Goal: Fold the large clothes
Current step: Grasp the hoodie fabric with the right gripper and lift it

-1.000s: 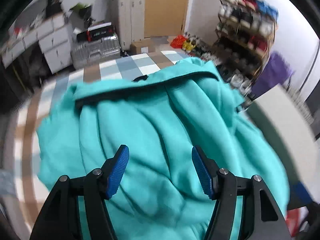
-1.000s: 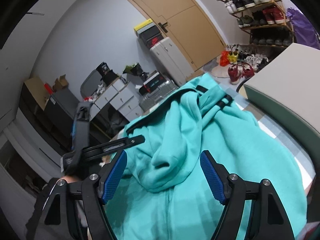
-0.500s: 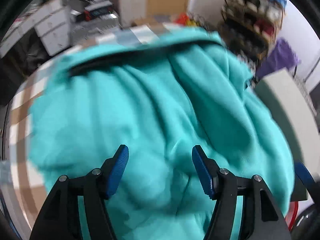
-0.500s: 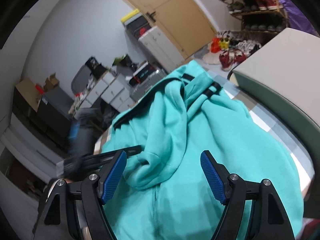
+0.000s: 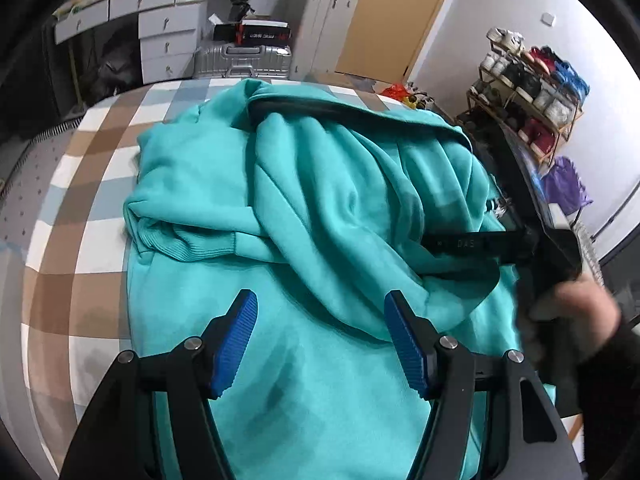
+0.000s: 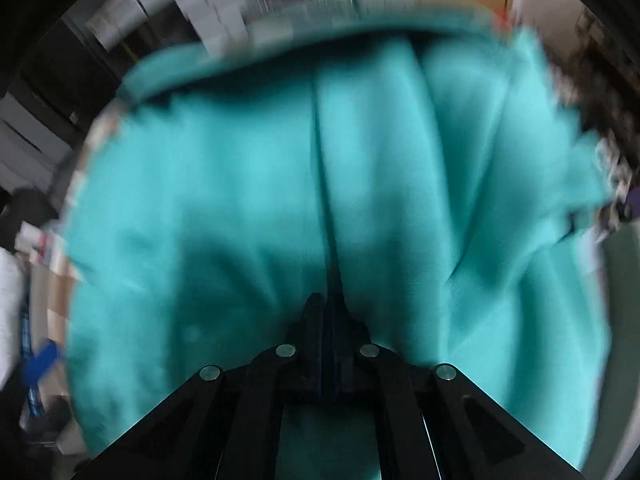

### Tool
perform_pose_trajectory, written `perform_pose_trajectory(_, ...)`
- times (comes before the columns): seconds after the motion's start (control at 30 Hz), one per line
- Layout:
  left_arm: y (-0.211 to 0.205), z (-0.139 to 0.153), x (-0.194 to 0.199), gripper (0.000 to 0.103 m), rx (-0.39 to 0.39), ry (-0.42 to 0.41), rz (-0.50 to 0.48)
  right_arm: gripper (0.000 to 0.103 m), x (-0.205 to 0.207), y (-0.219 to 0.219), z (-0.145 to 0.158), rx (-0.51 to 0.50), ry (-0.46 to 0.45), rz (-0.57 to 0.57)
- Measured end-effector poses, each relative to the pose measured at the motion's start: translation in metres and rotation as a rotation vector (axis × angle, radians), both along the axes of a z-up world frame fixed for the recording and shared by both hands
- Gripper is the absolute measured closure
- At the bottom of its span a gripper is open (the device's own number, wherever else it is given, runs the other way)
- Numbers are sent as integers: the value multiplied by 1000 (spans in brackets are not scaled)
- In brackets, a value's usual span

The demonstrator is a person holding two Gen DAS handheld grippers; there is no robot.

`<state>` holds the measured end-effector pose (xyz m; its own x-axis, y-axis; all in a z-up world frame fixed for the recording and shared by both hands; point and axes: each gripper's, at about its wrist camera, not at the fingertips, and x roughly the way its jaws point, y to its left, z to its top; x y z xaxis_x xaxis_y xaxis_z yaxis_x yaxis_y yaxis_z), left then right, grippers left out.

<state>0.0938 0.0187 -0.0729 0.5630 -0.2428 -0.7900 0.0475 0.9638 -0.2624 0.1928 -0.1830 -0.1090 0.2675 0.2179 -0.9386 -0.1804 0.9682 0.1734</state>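
A large teal hooded sweatshirt (image 5: 320, 208) lies crumpled on a checked cloth (image 5: 80, 216); a ribbed cuff (image 5: 188, 246) lies at its left. My left gripper (image 5: 320, 336) is open and empty, just above the near part of the sweatshirt. My right gripper (image 6: 329, 312) has its jaws closed together with a fold of the teal sweatshirt (image 6: 400, 184) pinched between them; the view is blurred by motion. The right gripper also shows in the left wrist view (image 5: 480, 245), held by a hand at the sweatshirt's right side.
White drawers (image 5: 168, 32), a silver suitcase (image 5: 244, 60) and a white cabinet (image 5: 324, 20) stand beyond the far edge. A shoe rack (image 5: 528, 92) stands at the right, near a wooden door (image 5: 384, 12).
My right gripper has shut on the sweatshirt and swung quickly, blurring its view. My left gripper pulled back and rose a little, still open.
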Motion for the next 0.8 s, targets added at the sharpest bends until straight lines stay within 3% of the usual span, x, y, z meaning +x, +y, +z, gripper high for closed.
perform_pose_trajectory(0.13, 12, 1, -2, 42, 8, -3, 14, 103, -2, -18, 12, 102, 63, -42)
perform_pose_trajectory(0.17, 14, 1, -3, 42, 4, -5, 18, 97, -7, -22, 22, 107, 43, -36)
perform_pose_trajectory(0.27, 19, -1, -2, 42, -26, 8, 20, 97, -36, -32, 64, 116, -84, 14)
perform_pose_trajectory(0.33, 21, -3, -1, 42, -65, 24, 21, 97, -55, -34, 76, 150, -103, 52)
perform_pose_trajectory(0.4, 21, -5, 1, 42, -101, 40, 2, 96, -76, -31, 76, 151, -94, 117)
perform_pose_trajectory(0.47, 15, -7, 3, 42, -107, 51, -7, 96, -87, -23, 61, 88, -90, 148)
perform_pose_trajectory(0.53, 11, -7, 4, 42, -103, 54, -9, 98, -83, -21, 34, 39, -62, 138)
perform_pose_trajectory(0.6, 8, -8, 4, 42, -94, 54, -9, 99, -80, -25, 26, 82, -90, 90)
perform_pose_trajectory(0.73, 9, -12, 4, 42, -92, 76, -2, 96, -69, -25, 50, 68, -71, 123)
perform_pose_trajectory(0.8, 11, -12, 5, 42, -83, 77, 0, 82, -58, -32, 82, 65, -177, 147)
